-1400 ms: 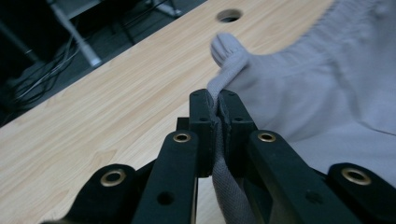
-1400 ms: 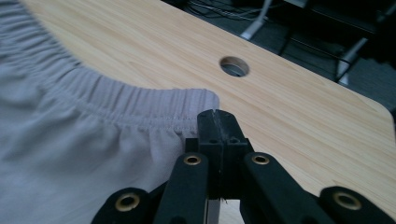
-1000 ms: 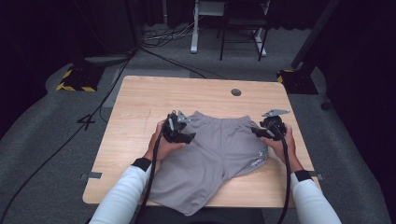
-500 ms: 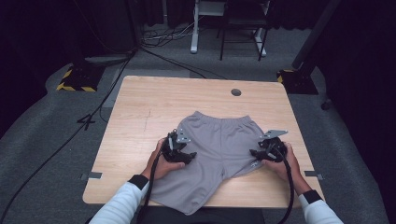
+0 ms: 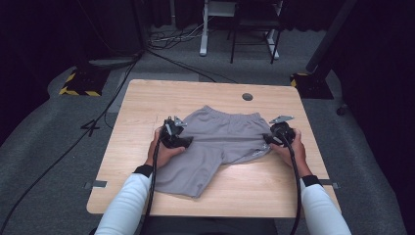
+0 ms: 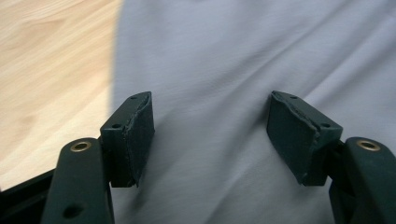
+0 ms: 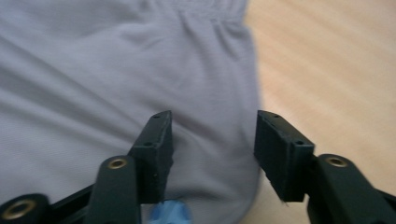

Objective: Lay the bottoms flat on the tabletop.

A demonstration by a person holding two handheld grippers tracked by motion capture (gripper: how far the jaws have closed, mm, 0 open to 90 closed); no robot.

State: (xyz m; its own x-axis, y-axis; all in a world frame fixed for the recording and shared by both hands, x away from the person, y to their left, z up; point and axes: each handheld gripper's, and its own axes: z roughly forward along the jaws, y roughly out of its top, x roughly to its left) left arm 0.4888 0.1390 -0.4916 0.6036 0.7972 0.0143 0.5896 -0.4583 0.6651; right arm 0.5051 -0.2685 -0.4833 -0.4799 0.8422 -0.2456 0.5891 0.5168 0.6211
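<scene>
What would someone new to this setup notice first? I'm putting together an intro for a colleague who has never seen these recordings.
The eye lands on the grey shorts spread in the middle of the light wooden table, bright against the dark room. Next come the two black grippers at the shorts' sides, the left gripper over the fabric's left edge and the right gripper at its right edge, both with jaws apart. Close up, the left gripper's pads frame bare cloth.

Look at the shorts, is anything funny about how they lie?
Yes. The grey shorts lie crooked on the table, with one leg hanging past the near edge, and the cloth is wrinkled.
</scene>
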